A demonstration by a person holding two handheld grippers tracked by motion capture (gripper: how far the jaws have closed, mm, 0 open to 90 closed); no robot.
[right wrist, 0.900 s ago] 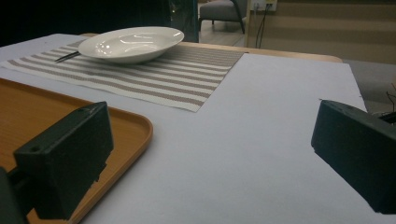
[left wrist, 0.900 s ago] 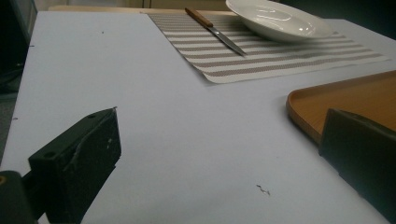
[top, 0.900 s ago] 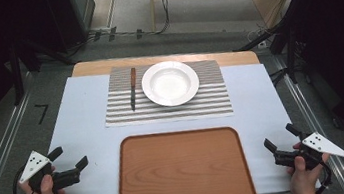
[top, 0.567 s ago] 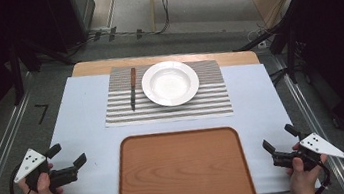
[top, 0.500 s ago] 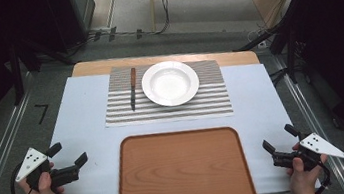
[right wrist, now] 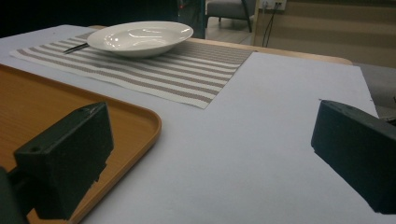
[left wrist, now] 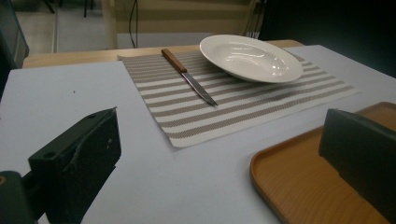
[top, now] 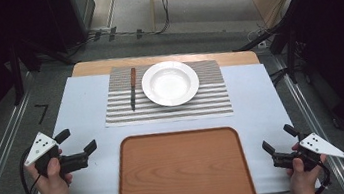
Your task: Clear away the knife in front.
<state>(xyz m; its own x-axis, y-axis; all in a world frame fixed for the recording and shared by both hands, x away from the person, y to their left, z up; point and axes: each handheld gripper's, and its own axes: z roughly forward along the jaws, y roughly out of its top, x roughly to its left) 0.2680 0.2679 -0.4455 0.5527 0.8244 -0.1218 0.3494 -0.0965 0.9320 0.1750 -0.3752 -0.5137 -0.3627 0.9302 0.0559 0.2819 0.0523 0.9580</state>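
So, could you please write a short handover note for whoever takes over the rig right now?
Left gripper: open, holding nothing, at the near left beside the tray.
Right gripper: open, holding nothing, at the near right beside the tray.
Plate sits on the striped placemat at the far side; the knife lies on the mat just left of it.
Done: nothing picked up; the tray holds nothing.
Left: probably moving the plate and knife, likely to the tray.

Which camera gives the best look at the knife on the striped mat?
The left gripper view: the knife lies close, showing its wooden handle and whole blade beside the plate. The high view shows it whole but small. The right gripper view catches just a dark sliver past the plate.
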